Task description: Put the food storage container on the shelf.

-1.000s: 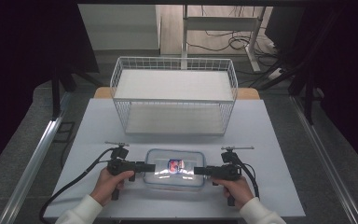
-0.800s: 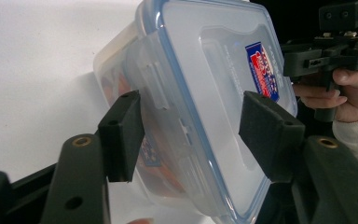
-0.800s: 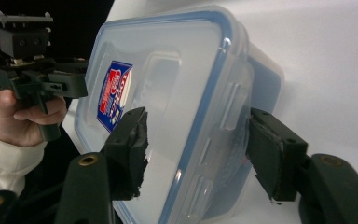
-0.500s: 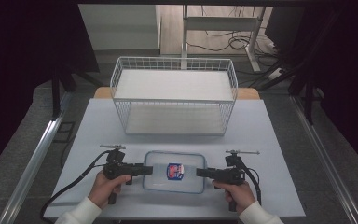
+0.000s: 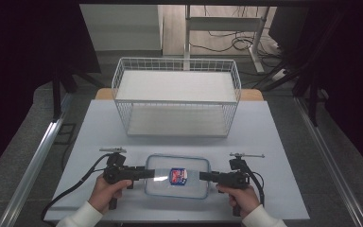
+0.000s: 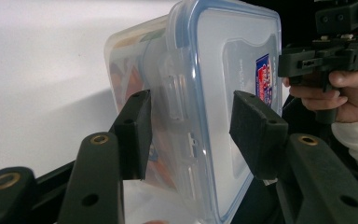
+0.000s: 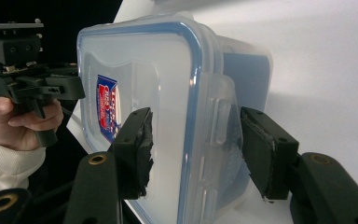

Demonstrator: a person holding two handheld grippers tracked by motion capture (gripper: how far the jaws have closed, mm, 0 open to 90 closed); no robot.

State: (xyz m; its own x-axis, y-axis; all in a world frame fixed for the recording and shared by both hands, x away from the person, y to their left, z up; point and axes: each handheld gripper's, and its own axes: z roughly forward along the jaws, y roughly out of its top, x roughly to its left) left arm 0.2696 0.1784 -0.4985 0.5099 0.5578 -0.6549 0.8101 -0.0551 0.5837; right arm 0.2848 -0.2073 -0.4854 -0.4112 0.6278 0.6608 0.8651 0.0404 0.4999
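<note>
Both tongs—left (image 6: 191, 135), right (image 7: 196, 151)—gape astride the container's (image 5: 177, 176) end latches, unclenched—detail lost from above.

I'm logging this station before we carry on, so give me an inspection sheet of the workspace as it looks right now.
Surface: white table, bare around the items.
Job's things: clear lidded container with blue seal and a red-and-blue label, lying flat at the near edge; white wire basket behind it, nothing seen inside.
Clutter: nothing seen.
Grippers: left gripper and right gripper each at one short end of the container, jaws astride its latch with gaps on both sides.
Cables: one trails from each gripper; the left one runs off the near edge.
Surroundings: dark screens at both sides, desk legs and floor cables beyond.
</note>
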